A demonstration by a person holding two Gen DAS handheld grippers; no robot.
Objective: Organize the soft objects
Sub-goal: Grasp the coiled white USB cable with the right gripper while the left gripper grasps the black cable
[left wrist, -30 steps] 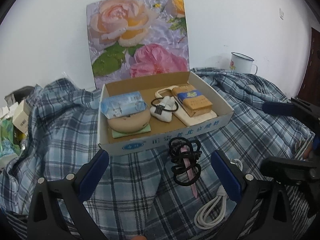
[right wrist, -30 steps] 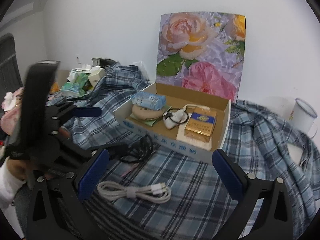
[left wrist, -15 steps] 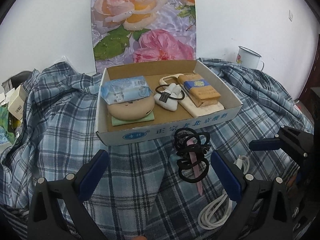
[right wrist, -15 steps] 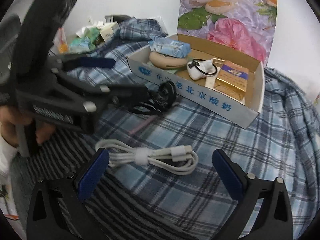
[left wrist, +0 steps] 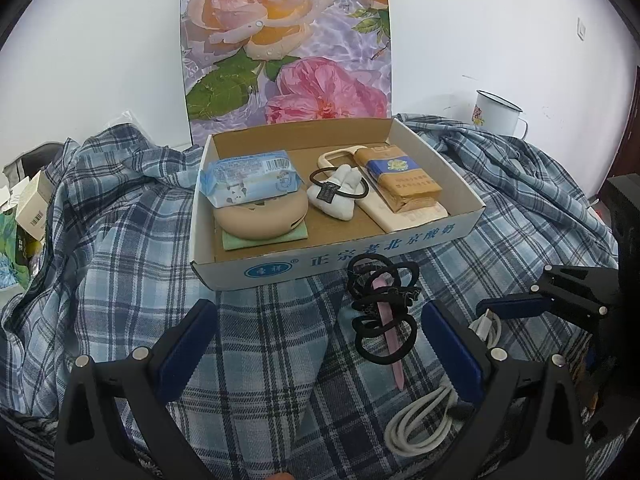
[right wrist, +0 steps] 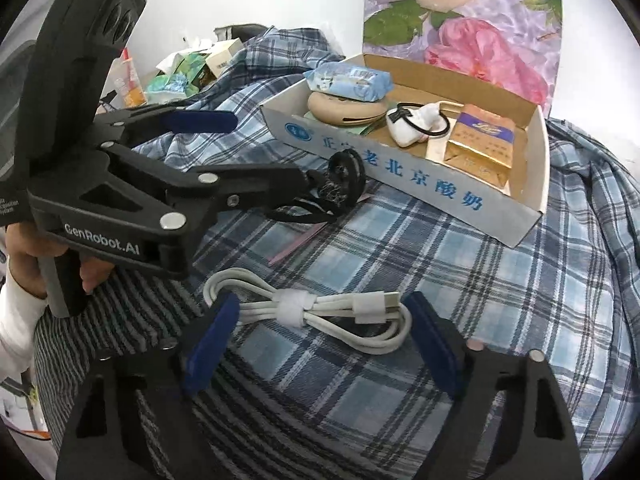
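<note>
Plaid blanket (right wrist: 400, 248) everywhere, so I'm working on that. My right gripper (right wrist: 320, 334) straddles the bundled white USB cable (right wrist: 320, 312); its jaws have just been closing, pads not yet pressing. Left gripper (left wrist: 320, 344) hangs wide open near the black hair ties (left wrist: 380, 308), just this side of the cardboard box (left wrist: 340, 264).

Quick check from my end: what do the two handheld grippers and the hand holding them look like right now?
Both are black plastic frames with silver rivets and blue pads. The left gripper carries white GenRobot.AI lettering, a grey handle and a tall black housing. The hand holding it wears a white sleeve. The right gripper matches.
</note>
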